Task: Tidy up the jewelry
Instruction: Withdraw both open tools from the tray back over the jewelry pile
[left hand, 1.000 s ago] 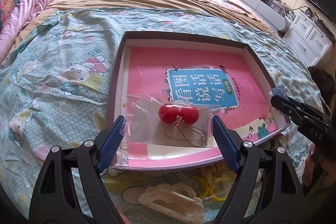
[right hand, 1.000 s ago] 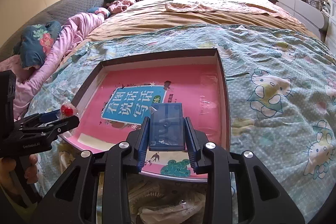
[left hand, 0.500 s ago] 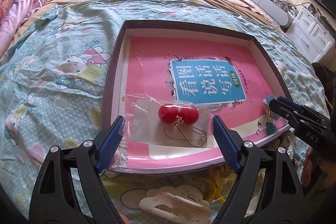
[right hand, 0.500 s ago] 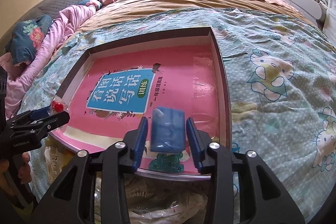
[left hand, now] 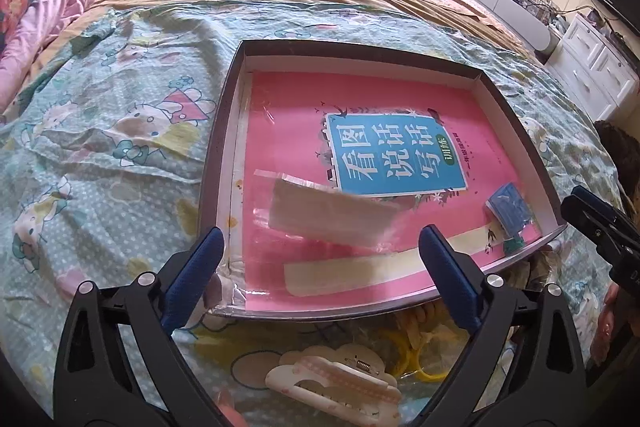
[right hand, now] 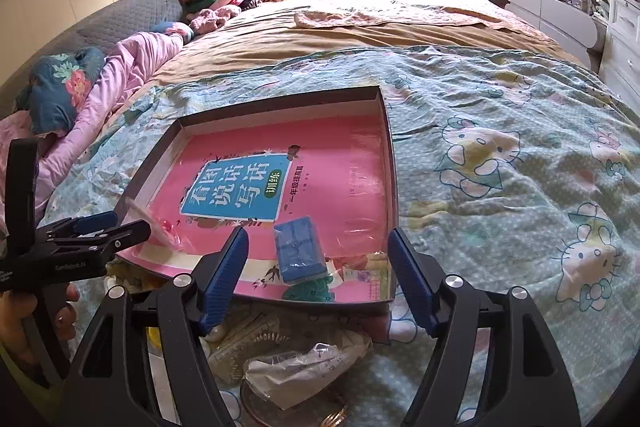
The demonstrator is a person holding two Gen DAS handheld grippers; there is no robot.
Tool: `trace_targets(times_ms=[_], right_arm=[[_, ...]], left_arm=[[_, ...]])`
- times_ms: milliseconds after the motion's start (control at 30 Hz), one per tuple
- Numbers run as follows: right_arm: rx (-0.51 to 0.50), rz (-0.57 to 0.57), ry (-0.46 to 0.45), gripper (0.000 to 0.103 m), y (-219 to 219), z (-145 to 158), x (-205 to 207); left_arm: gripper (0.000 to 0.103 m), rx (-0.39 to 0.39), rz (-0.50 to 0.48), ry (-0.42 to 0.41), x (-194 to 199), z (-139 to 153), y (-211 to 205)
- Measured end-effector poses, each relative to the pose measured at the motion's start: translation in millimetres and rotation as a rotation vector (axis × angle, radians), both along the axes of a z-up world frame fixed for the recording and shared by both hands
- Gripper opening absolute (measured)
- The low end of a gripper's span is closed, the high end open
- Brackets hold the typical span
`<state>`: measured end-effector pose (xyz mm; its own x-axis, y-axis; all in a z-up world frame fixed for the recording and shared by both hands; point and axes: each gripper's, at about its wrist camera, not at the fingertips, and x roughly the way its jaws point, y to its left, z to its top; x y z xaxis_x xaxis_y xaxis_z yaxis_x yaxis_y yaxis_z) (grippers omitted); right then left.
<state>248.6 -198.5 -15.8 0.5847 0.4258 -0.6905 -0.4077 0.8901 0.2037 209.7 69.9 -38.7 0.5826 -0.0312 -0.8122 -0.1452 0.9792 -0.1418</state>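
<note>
Nearest the viewer, loose items are seen on the patterned bedspread (right hand: pixel 500 131) below the tray's near edge: a cream hair claw (left hand: pixel 336 383), yellow rings (left hand: pixel 404 355) and a crumpled clear bag (right hand: pixel 308 367).

The left gripper (left hand: pixel 320 267) is held over the tray's near-left corner. Its jaws have just been opening and stand wide, with nothing pressed between the blue pads. Just beyond them a clear sleeve with a pale card (left hand: pixel 328 215) is seen blurred and tilted above the pink book (left hand: pixel 360 115); whether it has landed cannot be told, and its contents are not visible.

The right gripper (right hand: pixel 320 263) is held over the near-right corner. Its jaws have also just been opening and stand wide, and a small blue box (right hand: pixel 300 251) lies free between them on the book.

The shallow dark-rimmed tray (left hand: pixel 224 131) rests on the bed, with bedding and a window beyond.

The sleeve is judged light, floppy and slippery, best pinched at a card edge. The box is judged light and stiff, best taken across its long sides.
</note>
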Motion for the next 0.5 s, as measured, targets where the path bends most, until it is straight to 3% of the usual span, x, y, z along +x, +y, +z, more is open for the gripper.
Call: trace_targets(times_ms=[267, 500], right_arm=[[0.022, -0.030, -0.053, 0.091, -13.3, 20.0, -17.1], [0.034, -0.024, -0.092, 0.091, -20.6, 38.3, -34.5]], left_arm=[[0.094, -0.020, 0.019, -0.051, -19.1, 25.3, 2.5], [0.094, -0.041, 0.038, -0.111, -43.6, 51.0, 6.2]])
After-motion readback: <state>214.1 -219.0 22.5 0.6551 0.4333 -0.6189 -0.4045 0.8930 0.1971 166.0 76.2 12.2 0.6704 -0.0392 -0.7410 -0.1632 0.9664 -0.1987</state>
